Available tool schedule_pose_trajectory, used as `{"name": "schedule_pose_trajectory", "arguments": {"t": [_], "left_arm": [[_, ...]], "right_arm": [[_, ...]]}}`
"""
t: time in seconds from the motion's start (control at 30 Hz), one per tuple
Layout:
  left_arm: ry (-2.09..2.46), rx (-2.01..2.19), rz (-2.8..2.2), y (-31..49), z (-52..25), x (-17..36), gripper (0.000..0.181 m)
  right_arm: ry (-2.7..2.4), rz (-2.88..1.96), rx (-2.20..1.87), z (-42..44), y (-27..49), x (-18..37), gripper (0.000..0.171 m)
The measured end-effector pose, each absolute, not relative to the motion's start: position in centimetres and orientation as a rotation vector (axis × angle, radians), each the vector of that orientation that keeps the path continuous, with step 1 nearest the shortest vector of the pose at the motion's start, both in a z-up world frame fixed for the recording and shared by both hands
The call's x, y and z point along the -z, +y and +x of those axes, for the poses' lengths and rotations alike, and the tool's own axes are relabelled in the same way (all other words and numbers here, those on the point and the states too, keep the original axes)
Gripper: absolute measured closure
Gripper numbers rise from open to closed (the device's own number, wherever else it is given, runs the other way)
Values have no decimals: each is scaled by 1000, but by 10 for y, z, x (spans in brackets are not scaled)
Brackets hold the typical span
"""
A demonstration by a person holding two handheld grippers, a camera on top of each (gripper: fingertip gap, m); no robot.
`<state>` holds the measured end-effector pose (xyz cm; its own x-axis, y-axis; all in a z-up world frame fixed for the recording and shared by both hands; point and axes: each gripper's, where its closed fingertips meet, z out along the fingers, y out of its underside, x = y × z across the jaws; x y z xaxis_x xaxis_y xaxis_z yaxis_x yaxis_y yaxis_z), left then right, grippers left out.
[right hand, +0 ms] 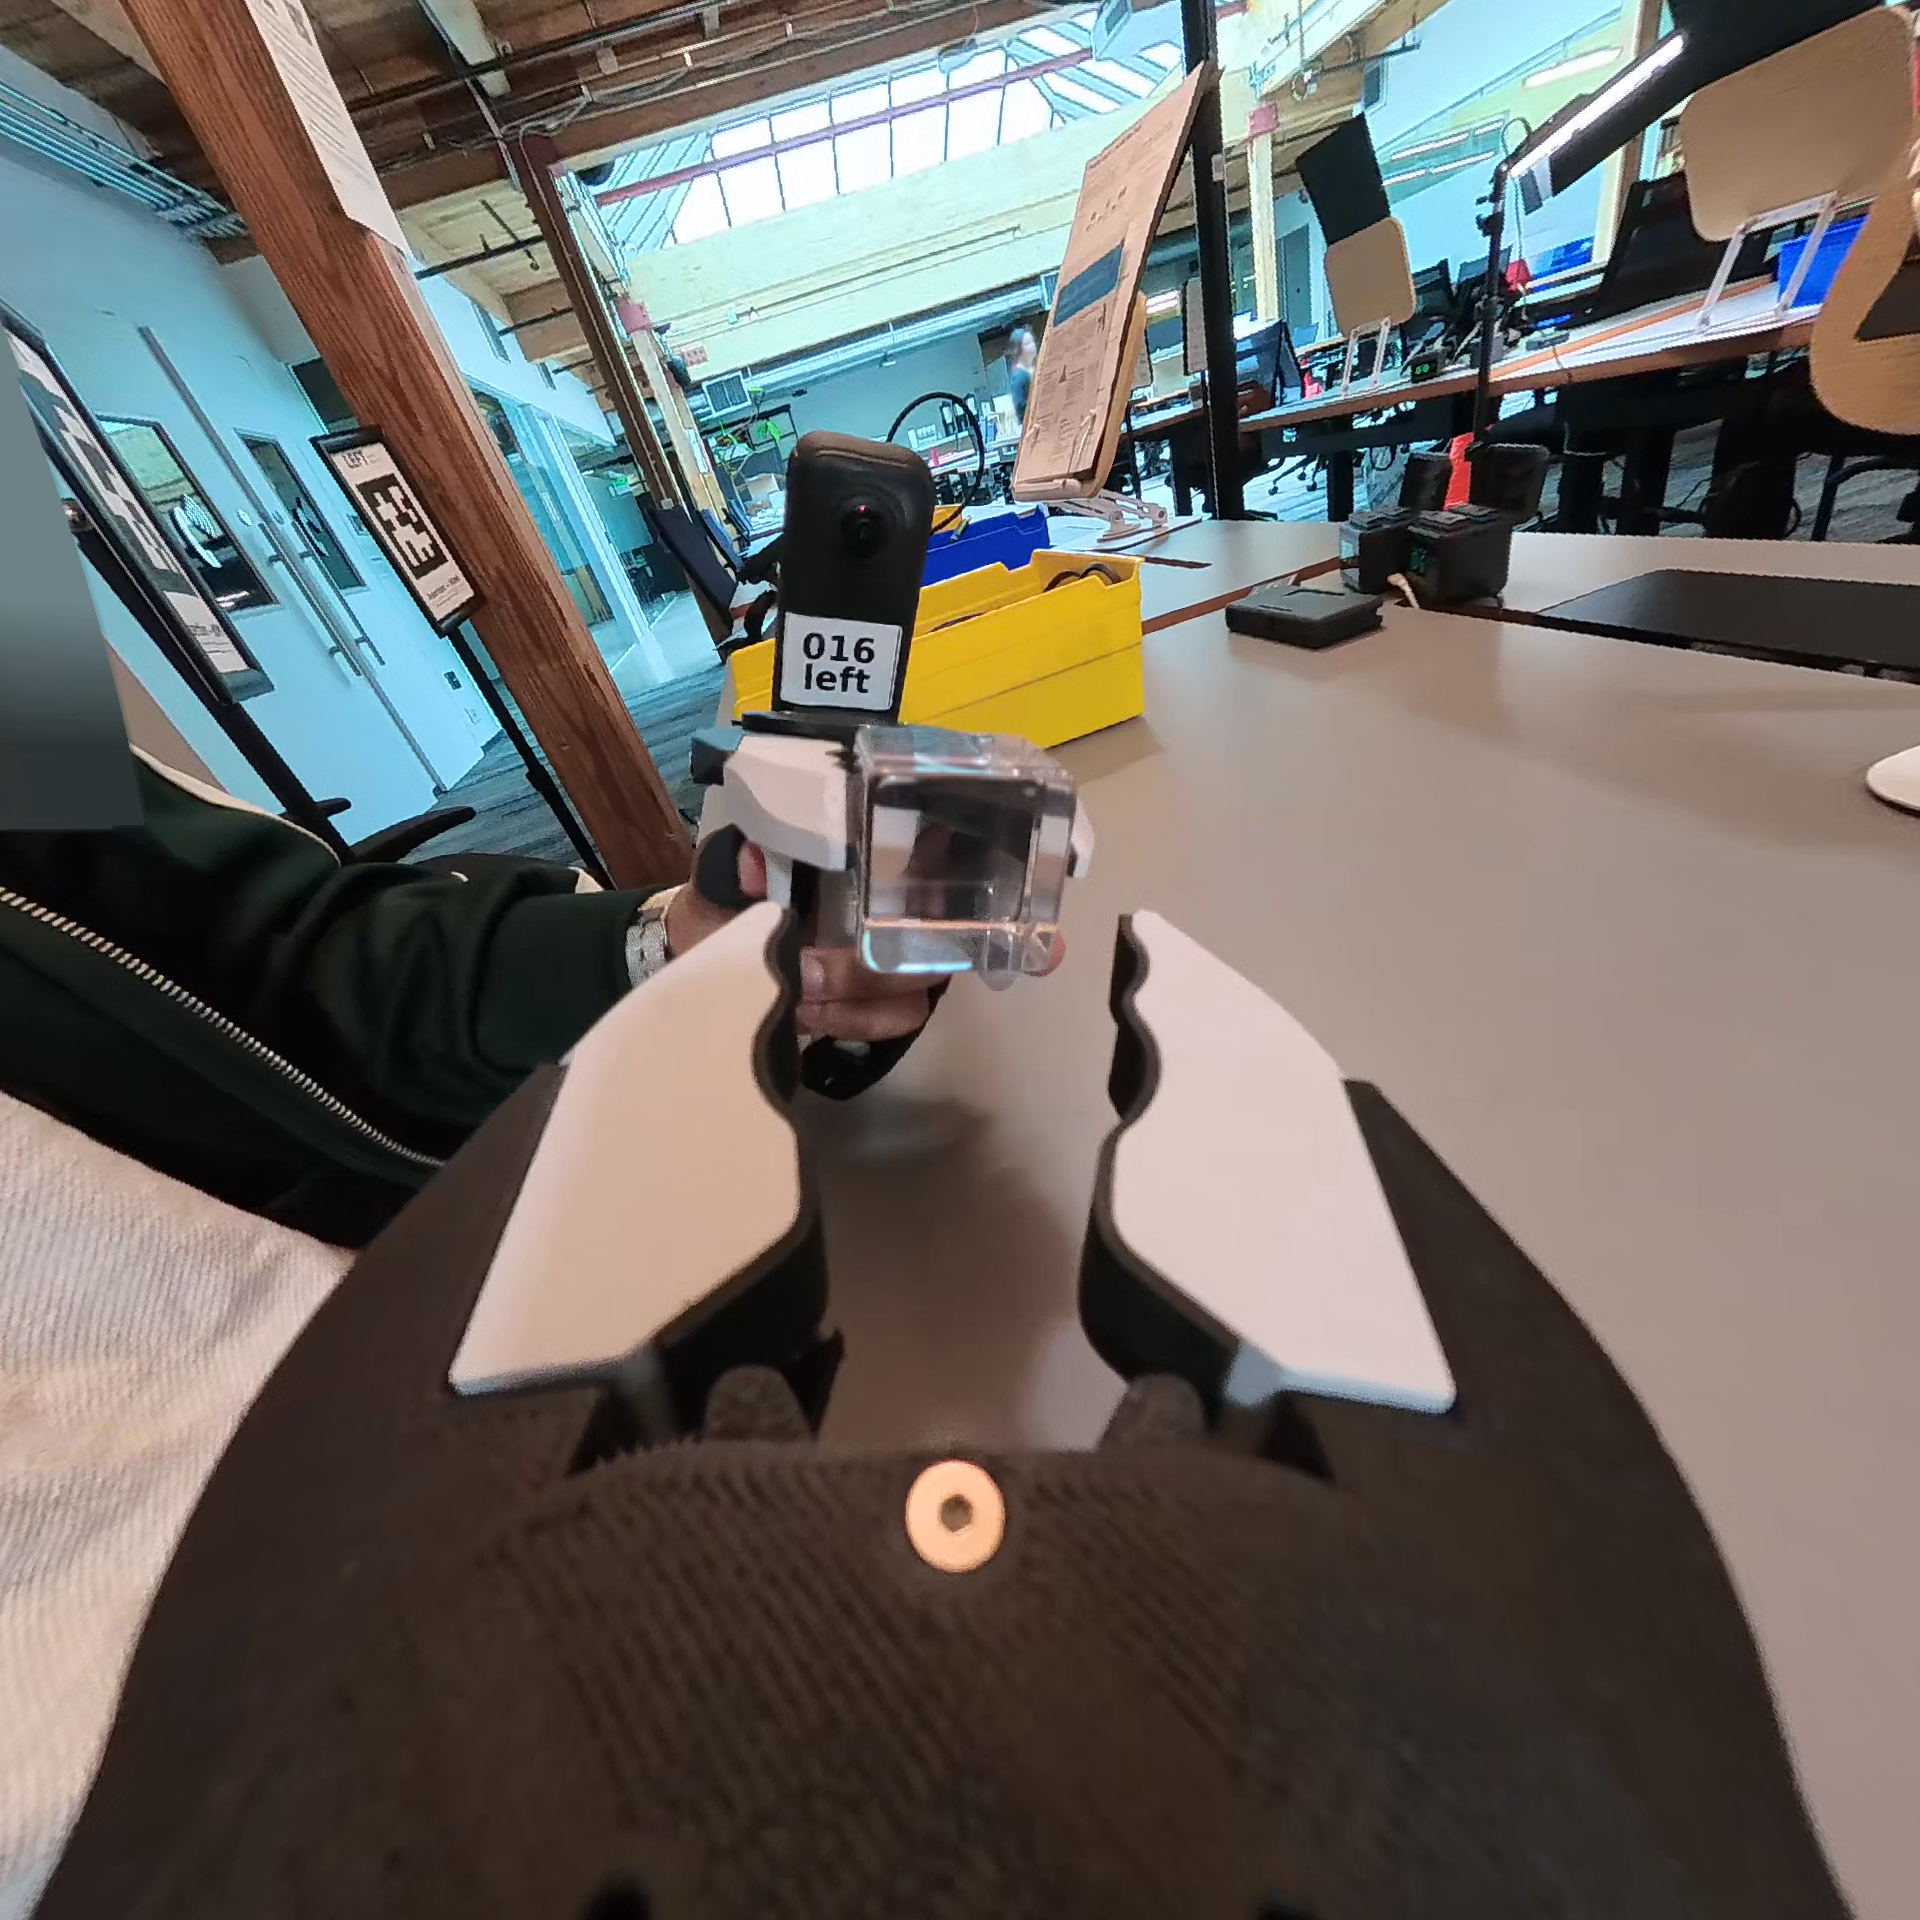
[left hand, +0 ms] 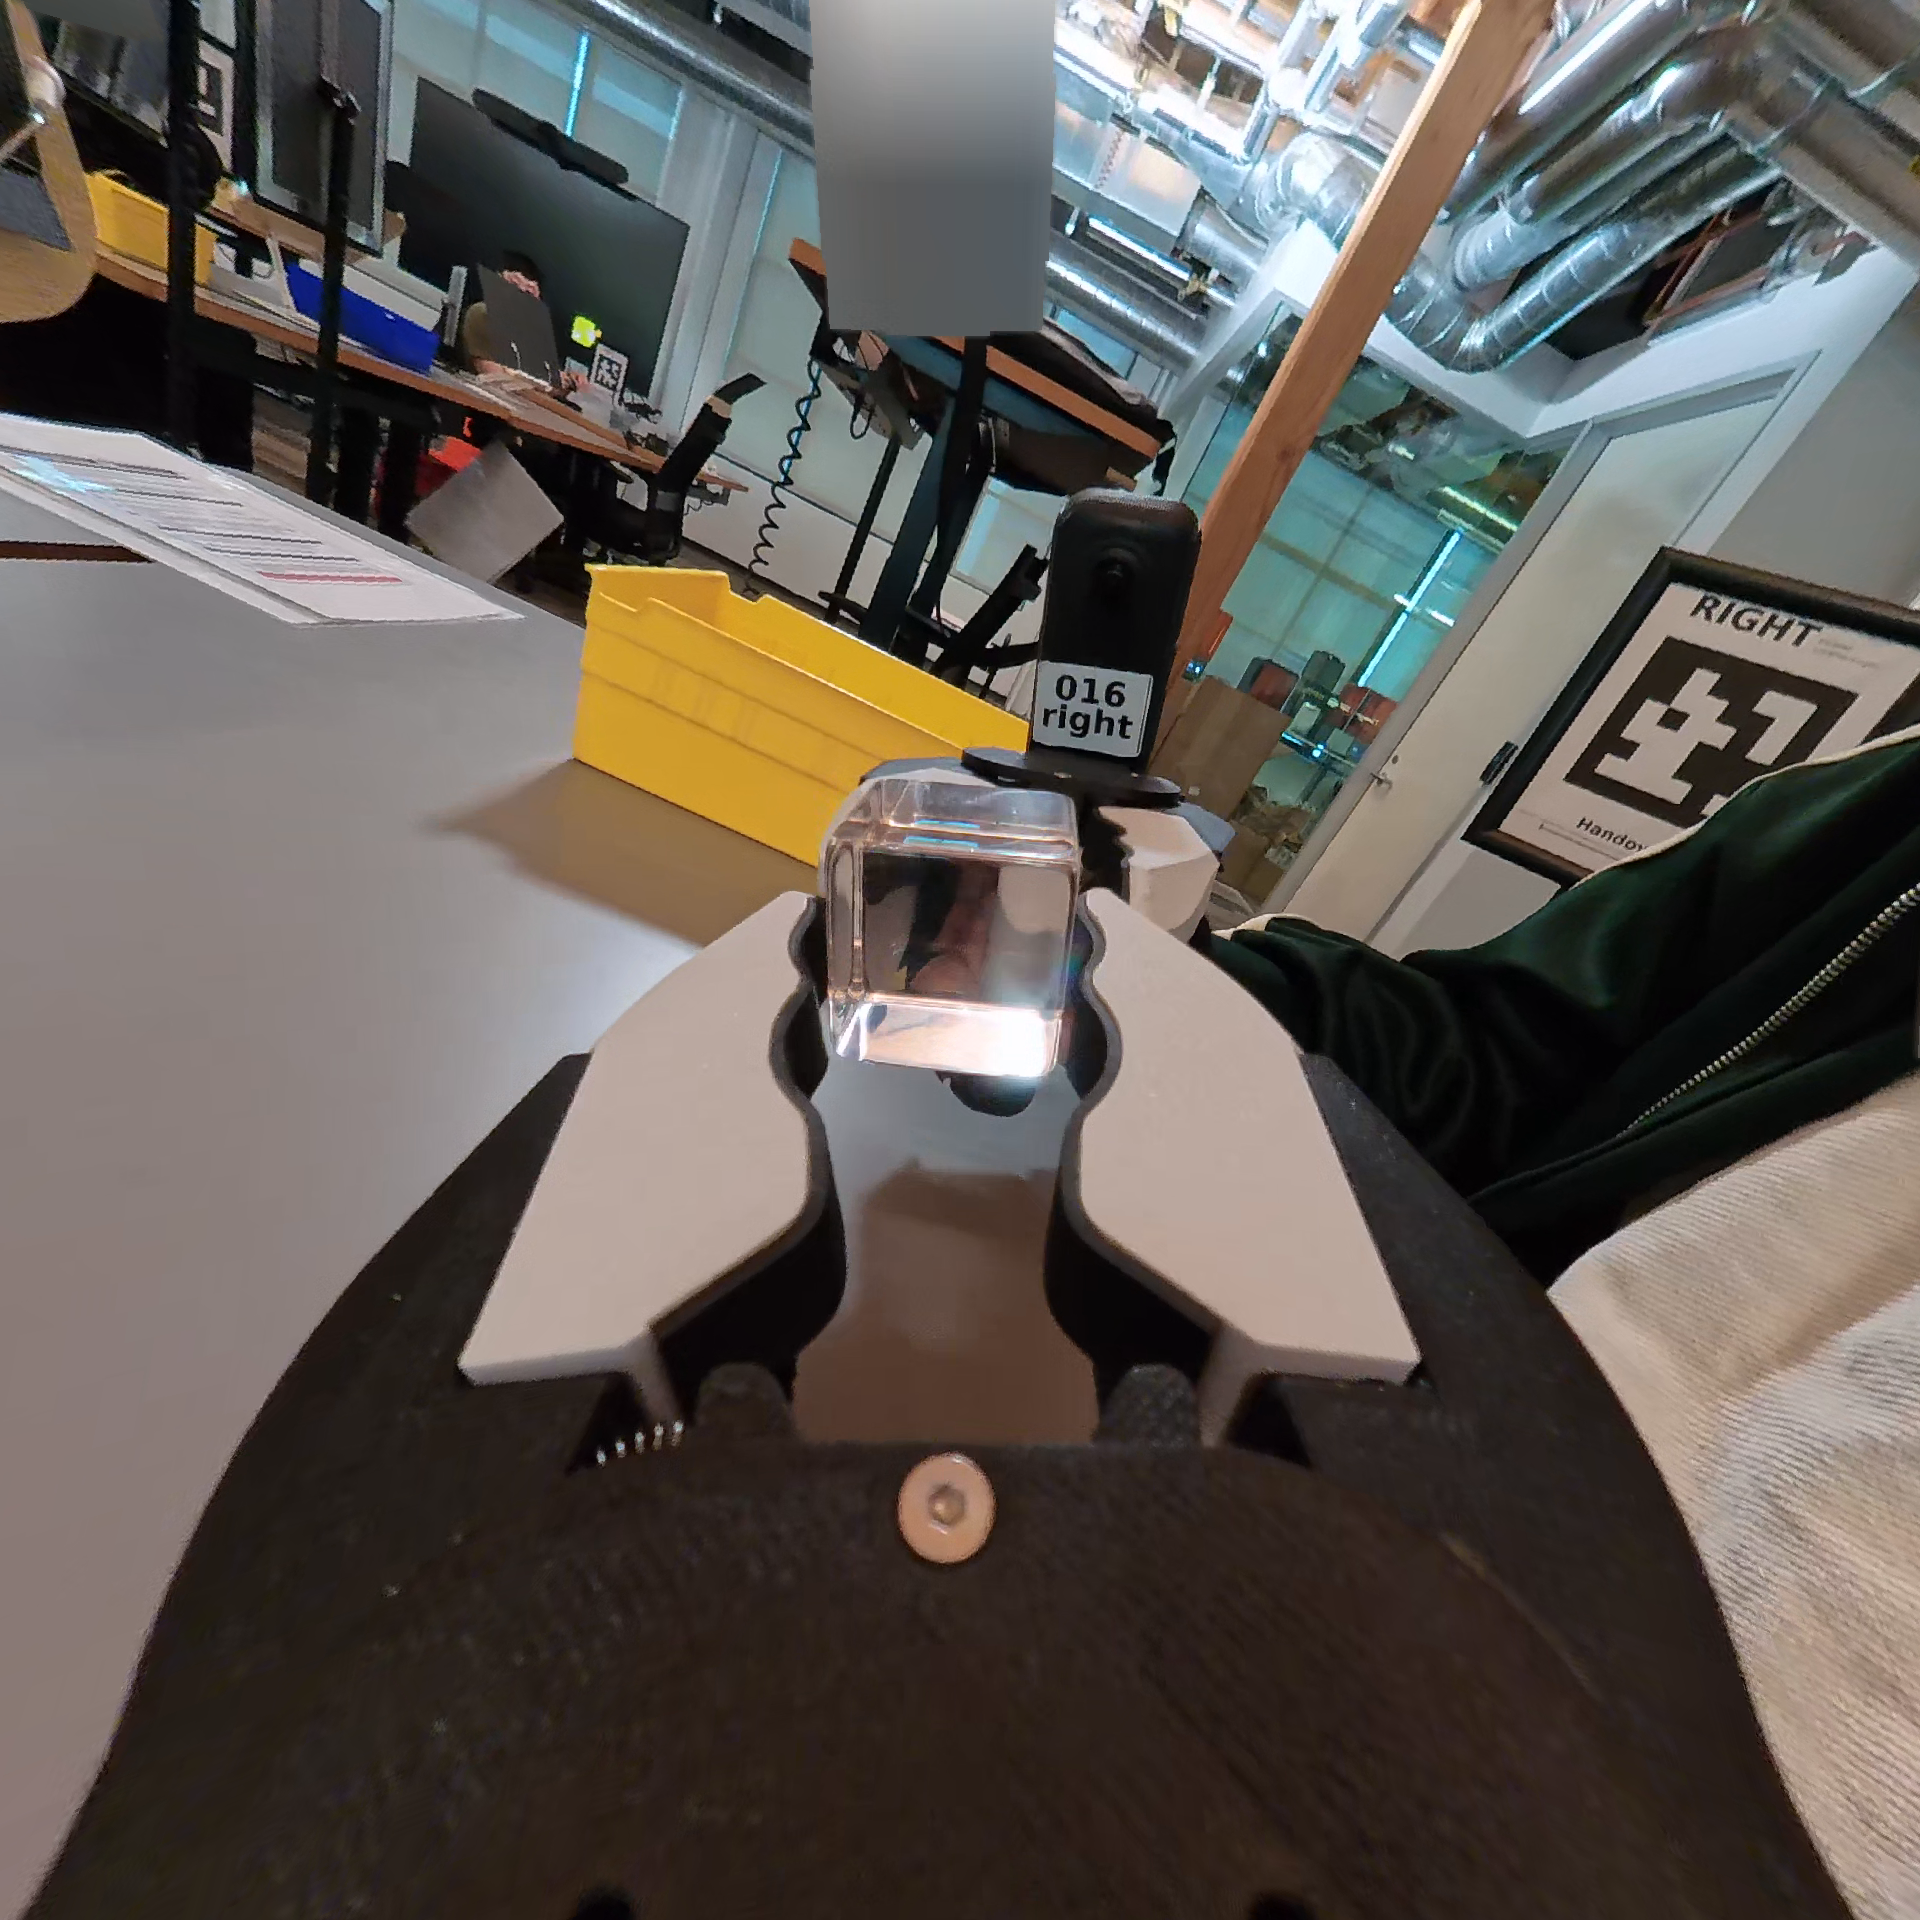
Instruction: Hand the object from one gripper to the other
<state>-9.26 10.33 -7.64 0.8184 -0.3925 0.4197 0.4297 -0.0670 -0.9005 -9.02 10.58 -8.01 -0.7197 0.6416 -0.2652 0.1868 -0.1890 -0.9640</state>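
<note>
Over the desk (right hand: 1455, 831), our left tongs (left hand: 951, 977) clamp the clear cube (left hand: 948, 925) while our right tongs (right hand: 945, 935) gape wide before it, handover pending.

Right tool (right hand: 945, 940) spread wide, open gap between its fingers; clear cube (right hand: 961, 862) just ahead of the tips, pinched by left tool (left hand: 940, 966), whose body and camera block straight-ahead passage. Yellow bin (right hand: 1023, 649) stands beyond that. Bare counter (right hand: 1507, 883) below and to the right gives free room. Dark sleeve (right hand: 312, 966) crowds the left.
</note>
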Motion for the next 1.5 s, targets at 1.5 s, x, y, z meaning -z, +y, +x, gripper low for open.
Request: {"name": "schedule_pose_trajectory", "arguments": {"t": [1.5], "left_arm": [[-52, 723, -1417, 103, -89, 67, 132]], "right_arm": [[-1642, -968, -2039, -90, 112, 64, 131]]}}
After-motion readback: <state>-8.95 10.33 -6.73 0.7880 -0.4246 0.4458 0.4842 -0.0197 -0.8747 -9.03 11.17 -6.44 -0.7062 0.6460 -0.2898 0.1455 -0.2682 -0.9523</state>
